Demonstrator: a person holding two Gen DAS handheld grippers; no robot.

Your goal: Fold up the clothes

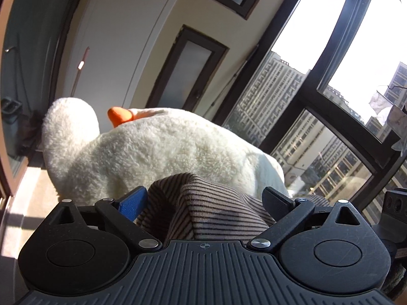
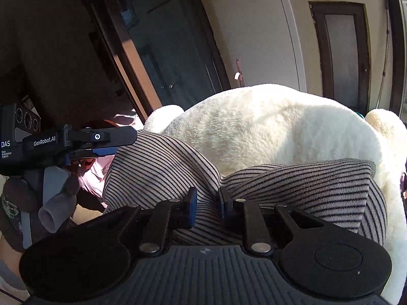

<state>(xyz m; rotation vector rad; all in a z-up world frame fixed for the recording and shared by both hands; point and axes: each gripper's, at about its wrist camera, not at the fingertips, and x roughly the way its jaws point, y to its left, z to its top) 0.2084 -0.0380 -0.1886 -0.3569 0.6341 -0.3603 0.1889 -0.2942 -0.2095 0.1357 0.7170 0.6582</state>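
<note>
Right gripper pinched narrow on striped garment; left gripper spread wide around the same cloth, beside white plush toy. No containers visible.

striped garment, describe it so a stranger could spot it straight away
Find the big white plush toy by the window. Draped against its near side lies the striped garment, bunched between the right hand-held gripper pads. It alone has thin dark stripes on beige; the pink cloth nearby is plain.
</note>
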